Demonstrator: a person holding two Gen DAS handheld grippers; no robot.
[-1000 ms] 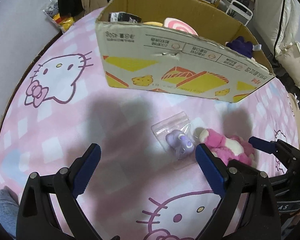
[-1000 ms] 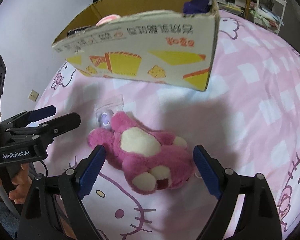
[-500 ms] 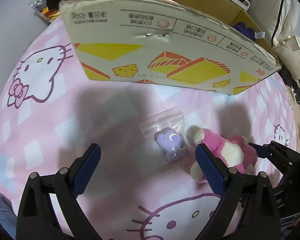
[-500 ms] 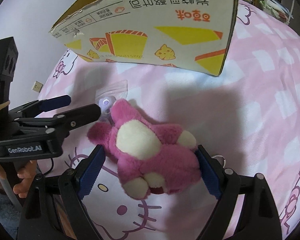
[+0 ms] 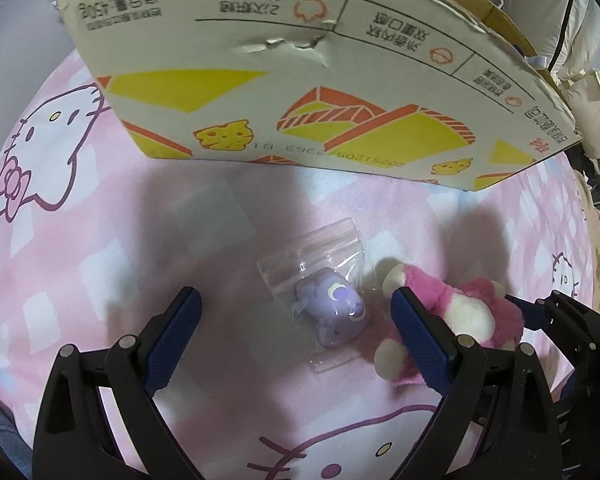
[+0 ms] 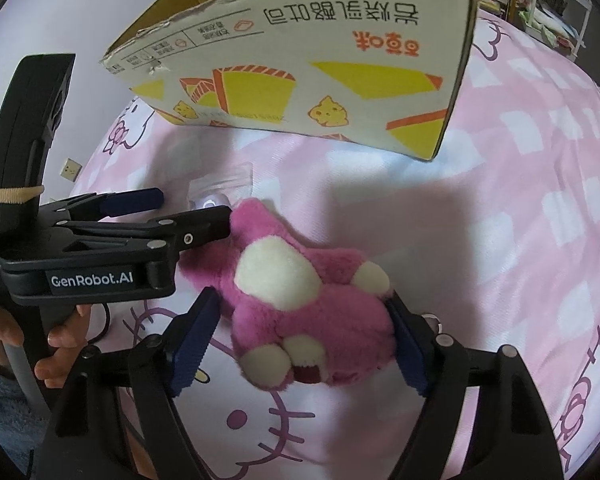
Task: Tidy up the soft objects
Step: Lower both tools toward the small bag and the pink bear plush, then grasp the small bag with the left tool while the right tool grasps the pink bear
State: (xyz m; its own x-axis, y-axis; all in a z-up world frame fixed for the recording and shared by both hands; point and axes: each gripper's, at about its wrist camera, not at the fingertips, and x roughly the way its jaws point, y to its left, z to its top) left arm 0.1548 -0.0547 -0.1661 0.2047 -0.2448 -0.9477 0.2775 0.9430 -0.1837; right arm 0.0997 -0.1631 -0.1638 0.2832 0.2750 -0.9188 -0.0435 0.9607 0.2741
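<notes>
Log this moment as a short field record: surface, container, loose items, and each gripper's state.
surface: pink checked Hello Kitty bedsheet
container: open printed cardboard box, standing on the sheet behind the toys
item 1: pink and cream plush bear, lying on the sheet
item 2: small purple toy in a clear zip bag, beside the bear
left gripper: open, straddling the bagged toy
right gripper: open, fingers flanking the bear

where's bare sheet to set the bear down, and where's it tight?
Bare sheet to the bear's right, running up to the box's corner. More between the left gripper and the box front. Tight spot: the bagged purple toy beside the bear, with the right gripper straddling the bear.
</notes>
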